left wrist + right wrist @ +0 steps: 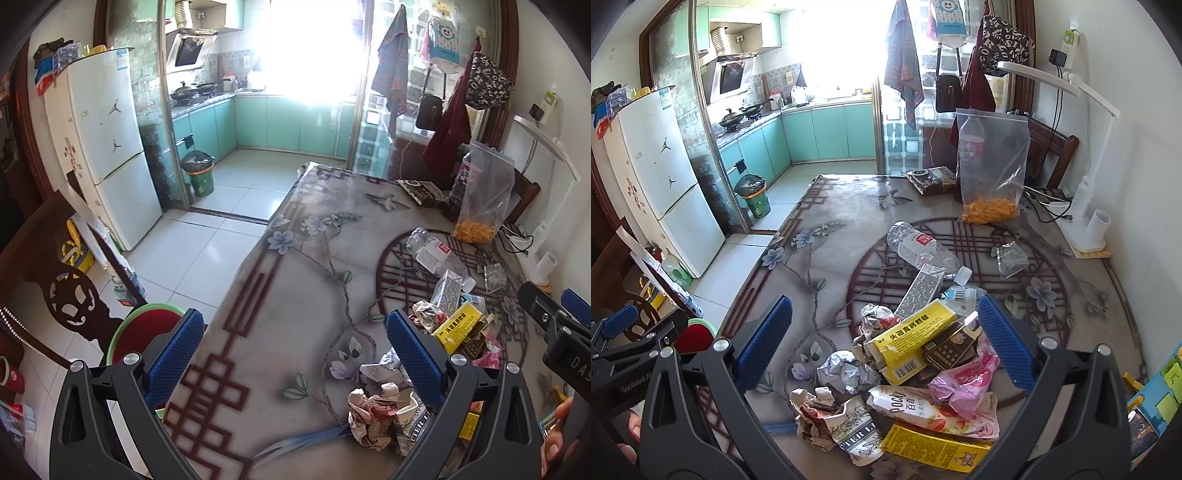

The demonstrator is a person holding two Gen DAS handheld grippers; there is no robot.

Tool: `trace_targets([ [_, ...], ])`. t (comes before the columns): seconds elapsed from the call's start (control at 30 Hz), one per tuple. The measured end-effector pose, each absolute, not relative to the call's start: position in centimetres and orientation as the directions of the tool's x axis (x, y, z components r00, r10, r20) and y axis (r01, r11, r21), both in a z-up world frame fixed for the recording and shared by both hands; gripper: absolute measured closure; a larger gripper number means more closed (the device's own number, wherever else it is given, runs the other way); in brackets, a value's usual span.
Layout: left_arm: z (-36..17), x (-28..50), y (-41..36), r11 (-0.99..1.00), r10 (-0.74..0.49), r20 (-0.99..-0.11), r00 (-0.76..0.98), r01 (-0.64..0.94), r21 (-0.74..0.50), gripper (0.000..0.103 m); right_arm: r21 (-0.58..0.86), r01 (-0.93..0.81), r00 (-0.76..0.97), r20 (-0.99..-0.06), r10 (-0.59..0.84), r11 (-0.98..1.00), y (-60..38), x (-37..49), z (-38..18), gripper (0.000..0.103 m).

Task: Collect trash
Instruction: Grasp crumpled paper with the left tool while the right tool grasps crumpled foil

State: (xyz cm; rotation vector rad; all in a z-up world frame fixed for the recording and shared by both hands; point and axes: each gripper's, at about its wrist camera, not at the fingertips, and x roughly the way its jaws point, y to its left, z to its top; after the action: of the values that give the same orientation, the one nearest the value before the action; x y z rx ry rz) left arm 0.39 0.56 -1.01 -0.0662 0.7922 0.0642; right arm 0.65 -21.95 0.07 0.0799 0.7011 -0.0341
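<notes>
A dining table [827, 236] under a floral, lattice-patterned cover fills the centre of both wrist views, with a white refrigerator [657, 177] at the left of the frame and a lined green waste bin [753, 199] on the kitchen floor beyond it. At the table's far end, upper right, a clear zip bag [991, 162] stands upright with orange snacks in its bottom. A heap of trash [912, 369] sprawls across the lower centre of the right wrist view: a crushed water bottle [919, 247] at the far side, a yellow carton [908, 339] in the middle, a pink wrapper [960, 380], a Pocky packet [923, 410] and a crumpled paper ball [846, 369] nearer the camera. The right gripper [884, 341] hangs over the heap, its blue-padded jaws spread wide and holding nothing. The left gripper [295, 356], equally wide apart and empty, hovers over bare cloth at the table's edge, the heap lying lower right in its view.
</notes>
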Motion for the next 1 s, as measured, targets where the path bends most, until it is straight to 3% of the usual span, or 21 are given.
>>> trace_targets([
  [0.3, -2.0, 0.8, 0.4, 0.995, 0.047, -0.719, 0.693, -0.094, -0.026, 0.008, 0.061, 0.060, 0.752, -0.659, -0.005, 0.996, -22.3, 0.9, -0.5, 0.004],
  [0.47, -4.3, 1.5, 1.6, 0.987, -0.007, -0.716, 0.698, -0.109, -0.116, 0.008, 0.037, 0.103, 0.740, -0.670, -0.051, 0.994, -23.9, 1.4, -1.2, 0.004],
  [0.63, -8.9, 4.3, 0.2, 0.974, -0.199, -0.843, 0.500, 0.003, -0.228, 0.008, 0.048, 0.166, 0.709, -0.700, -0.086, 0.985, -26.4, 2.0, -2.5, 0.004],
  [0.77, -12.9, 5.4, -2.4, 0.969, -0.243, -0.897, 0.369, 0.061, -0.238, 0.008, 0.028, 0.178, 0.691, -0.715, -0.105, 0.984, -27.7, 2.1, -3.2, 0.004],
  [0.87, -16.4, 5.2, -3.7, 0.955, -0.297, -0.921, 0.252, 0.092, -0.282, 0.014, 0.052, 0.162, 0.688, -0.722, -0.075, 0.985, -28.6, 1.6, -3.6, 0.004],
  [0.97, -18.9, 4.8, -4.8, 0.948, -0.316, -0.934, 0.170, 0.093, -0.304, 0.027, 0.065, 0.171, 0.674, -0.736, -0.068, 0.983, -29.3, 1.3, -4.3, 0.004],
  [1.0, -19.5, 4.8, -5.2, 0.951, -0.306, -0.939, 0.155, 0.100, -0.293, 0.036, 0.070, 0.176, 0.665, -0.744, -0.066, 0.982, -29.6, 1.2, -4.6, 0.004],
])
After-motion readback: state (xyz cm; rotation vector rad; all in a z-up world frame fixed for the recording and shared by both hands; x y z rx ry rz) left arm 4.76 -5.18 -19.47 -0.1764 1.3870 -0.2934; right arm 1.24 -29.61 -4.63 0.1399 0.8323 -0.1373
